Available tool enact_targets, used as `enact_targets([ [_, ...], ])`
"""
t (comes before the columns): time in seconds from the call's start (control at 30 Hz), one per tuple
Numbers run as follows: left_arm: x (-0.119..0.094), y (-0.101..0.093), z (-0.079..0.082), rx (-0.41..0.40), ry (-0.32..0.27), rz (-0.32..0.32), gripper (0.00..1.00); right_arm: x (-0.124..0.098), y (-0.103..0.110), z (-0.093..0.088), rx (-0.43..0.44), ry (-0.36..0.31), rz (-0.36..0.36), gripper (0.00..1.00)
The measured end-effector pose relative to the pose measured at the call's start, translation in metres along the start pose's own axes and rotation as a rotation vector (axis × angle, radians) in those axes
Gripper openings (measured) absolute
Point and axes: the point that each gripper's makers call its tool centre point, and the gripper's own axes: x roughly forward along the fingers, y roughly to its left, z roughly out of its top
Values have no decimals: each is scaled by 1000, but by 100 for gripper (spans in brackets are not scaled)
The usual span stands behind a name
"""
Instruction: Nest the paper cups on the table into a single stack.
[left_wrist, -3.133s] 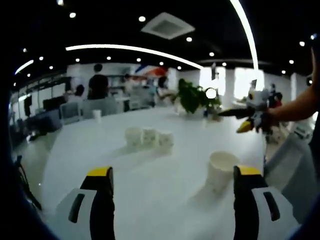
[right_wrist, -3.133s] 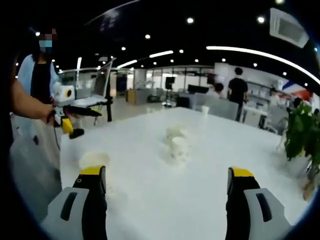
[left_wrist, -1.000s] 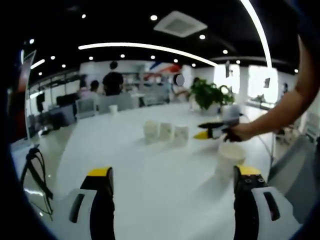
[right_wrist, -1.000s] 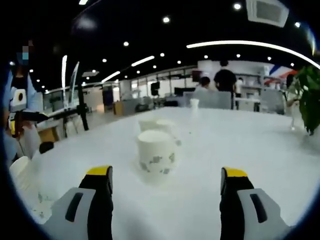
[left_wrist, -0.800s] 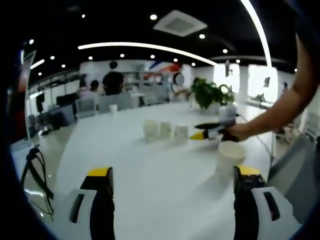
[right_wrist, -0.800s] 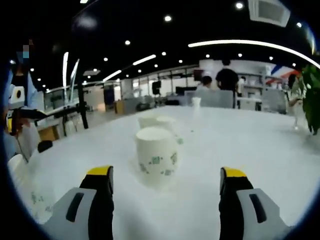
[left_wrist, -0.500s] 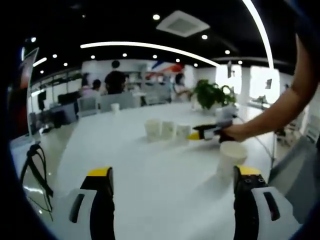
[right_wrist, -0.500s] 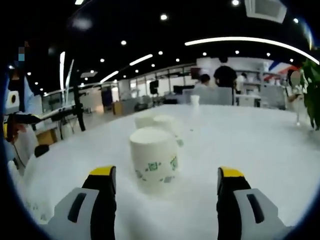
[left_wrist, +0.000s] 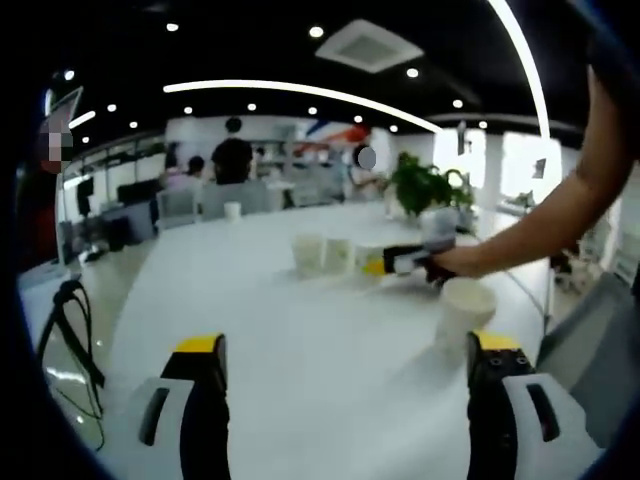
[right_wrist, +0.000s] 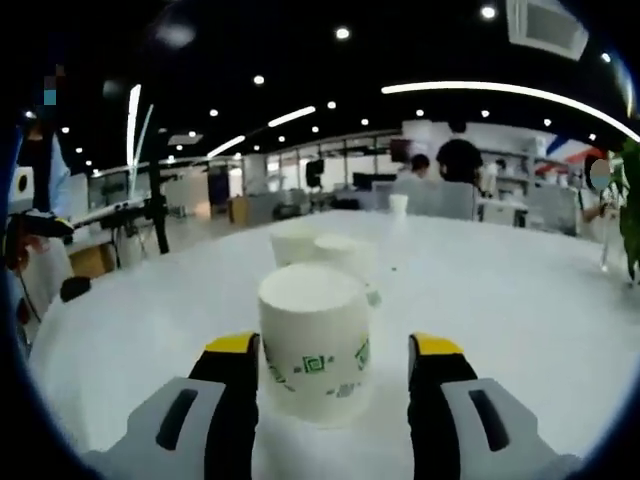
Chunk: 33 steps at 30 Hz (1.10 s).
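Straddling upturned paper cup (right_wrist: 315, 340), right gripper (right_wrist: 335, 362)

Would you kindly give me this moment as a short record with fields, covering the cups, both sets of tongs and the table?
nearest cup: upside-down white paper cup with green print, standing between the jaws of the right tongs
right tongs state: jaws close beside the cup; contact cannot be told
cups behind: two more white paper cups, set close together
separate cup: upright white paper cup near the table edge
left tongs: open, holding nothing
table: white round table
stack: not yet begun
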Motion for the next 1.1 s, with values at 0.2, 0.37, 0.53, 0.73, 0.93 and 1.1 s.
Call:
enact_targets([
  [0.2,-2,2,-1,-5,-1,4,98,4,5,2,-41,10,18,52],
  [0.37,-2,-2,-5,-13,5,-1,97,11,12,4,-60,18,33,48],
  [0.53,-2,-5,-5,-8,10,-12,97,9,13,3,-73,32,24,41],
  [0.73,2,-2,-1,-7,1,-15,96,4,15,0,-75,46,32,41],
  [0.93,5,-7,1,11,3,-38,96,-4,24,0,-69,60,60,41],
  [1.1,8,-10,2,12,5,-56,96,-15,36,0,-56,92,98,40],
])
